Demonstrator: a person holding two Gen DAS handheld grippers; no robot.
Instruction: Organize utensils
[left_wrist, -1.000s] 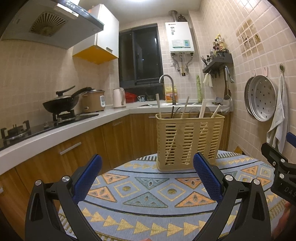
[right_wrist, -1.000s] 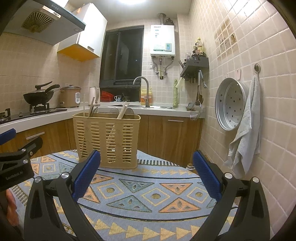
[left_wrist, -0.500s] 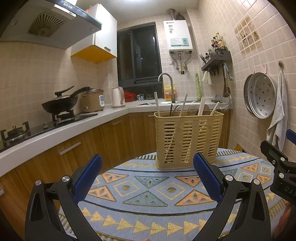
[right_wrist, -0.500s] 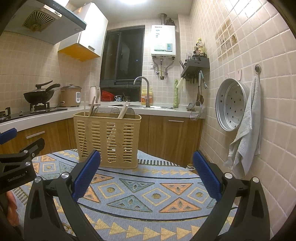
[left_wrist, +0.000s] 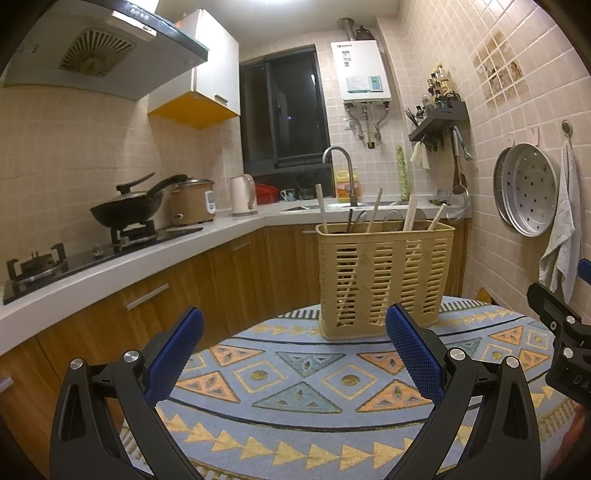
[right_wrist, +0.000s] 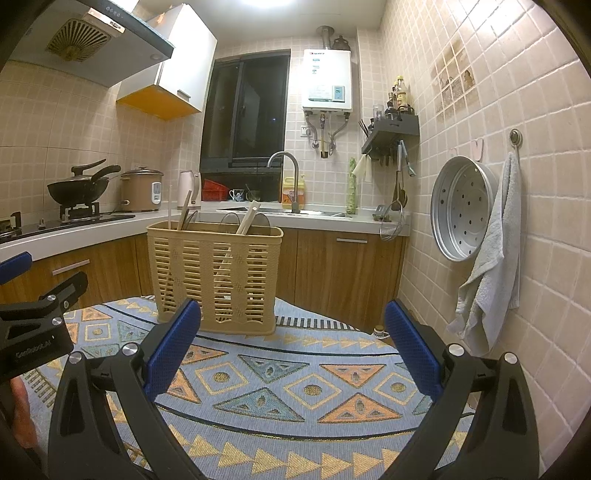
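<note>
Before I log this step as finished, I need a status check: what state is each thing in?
Left hand-held gripper: open, empty.
Right hand-held gripper: open, empty.
Utensil basket: upright on the patterned cloth, holding utensils.
Chopsticks: standing tilted in the basket.
Wok: lidded, on the stove.

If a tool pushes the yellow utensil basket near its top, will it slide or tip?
The yellow basket looks tall and narrow, so it would probably tip. Its slotted plastic suggests it is light. The woven cloth underneath may grip its base.
</note>
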